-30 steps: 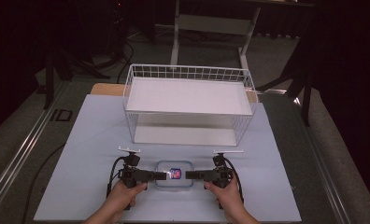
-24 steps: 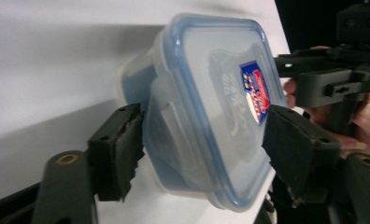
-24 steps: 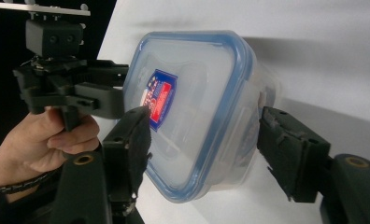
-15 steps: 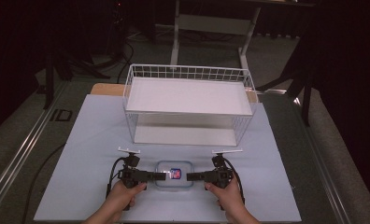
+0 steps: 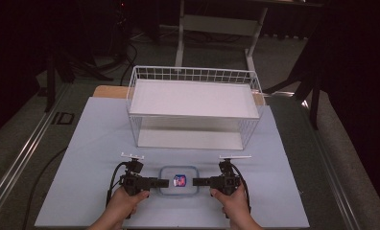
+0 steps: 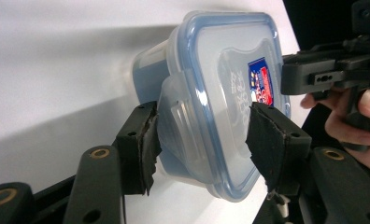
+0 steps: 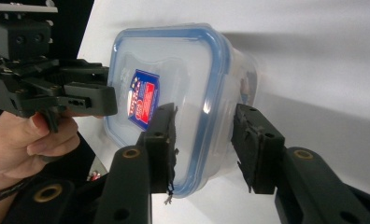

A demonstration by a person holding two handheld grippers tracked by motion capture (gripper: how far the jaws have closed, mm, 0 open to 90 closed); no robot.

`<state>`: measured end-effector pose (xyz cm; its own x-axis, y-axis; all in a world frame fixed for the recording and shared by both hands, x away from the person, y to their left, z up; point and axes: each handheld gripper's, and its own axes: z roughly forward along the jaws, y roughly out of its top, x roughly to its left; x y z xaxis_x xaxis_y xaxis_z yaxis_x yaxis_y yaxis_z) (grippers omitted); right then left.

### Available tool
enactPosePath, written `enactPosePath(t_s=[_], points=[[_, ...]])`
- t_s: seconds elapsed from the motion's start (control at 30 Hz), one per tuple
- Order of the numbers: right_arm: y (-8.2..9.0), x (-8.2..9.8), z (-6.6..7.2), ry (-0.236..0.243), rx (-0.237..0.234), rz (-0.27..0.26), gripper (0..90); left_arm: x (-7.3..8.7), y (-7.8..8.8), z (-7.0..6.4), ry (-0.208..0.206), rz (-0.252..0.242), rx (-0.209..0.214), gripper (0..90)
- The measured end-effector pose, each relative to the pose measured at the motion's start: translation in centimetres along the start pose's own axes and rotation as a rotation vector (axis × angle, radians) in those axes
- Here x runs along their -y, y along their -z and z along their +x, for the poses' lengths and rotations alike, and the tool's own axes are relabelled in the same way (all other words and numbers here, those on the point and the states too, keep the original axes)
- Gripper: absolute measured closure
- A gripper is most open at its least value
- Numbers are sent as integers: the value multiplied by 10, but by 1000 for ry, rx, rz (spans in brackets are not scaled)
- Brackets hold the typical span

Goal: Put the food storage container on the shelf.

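A clear plastic container (image 5: 178, 181) with a blue-rimmed lid and a small sticker rests on the white mat near the front edge. My left gripper (image 5: 165, 182) holds its left end and my right gripper (image 5: 196, 181) reaches its right end, both lying level. In the left gripper view, my left gripper (image 6: 202, 135) has just been closing and its pads (image 6: 143, 140) press the container (image 6: 211, 70) at the lid latch. In the right gripper view, my right gripper (image 7: 202, 140) has also been closing, with the container (image 7: 183, 60) rim between its pads and a small gap left.
A white wire basket (image 5: 193, 74) with two shelves stands behind the container, mid-table. The pale mat (image 5: 97, 143) extends left and right of the hands. Dark stands and a table frame lie beyond the far edge.
Hands and container stay in place. Both pairs of jaws look slightly narrower around the container's ends than before.
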<state>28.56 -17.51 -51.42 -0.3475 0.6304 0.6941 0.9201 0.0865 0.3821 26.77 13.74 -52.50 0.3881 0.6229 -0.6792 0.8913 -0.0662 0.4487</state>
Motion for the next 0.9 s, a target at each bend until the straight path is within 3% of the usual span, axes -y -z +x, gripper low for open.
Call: enactPosePath(t_s=[0.17,0.57,0.73,0.9], points=[[4,5,6,40,29,-37,662,4,3,-7,-15,-10,-28,486],[6,9,10,80,46,-39,668,6,6,-11,-27,-8,-45,504],[7,8,14,101,73,-49,673,2,8,-11,-16,-22,-41,526],[6,5,9,105,58,-69,674,-6,10,-11,-27,-28,-39,539]])
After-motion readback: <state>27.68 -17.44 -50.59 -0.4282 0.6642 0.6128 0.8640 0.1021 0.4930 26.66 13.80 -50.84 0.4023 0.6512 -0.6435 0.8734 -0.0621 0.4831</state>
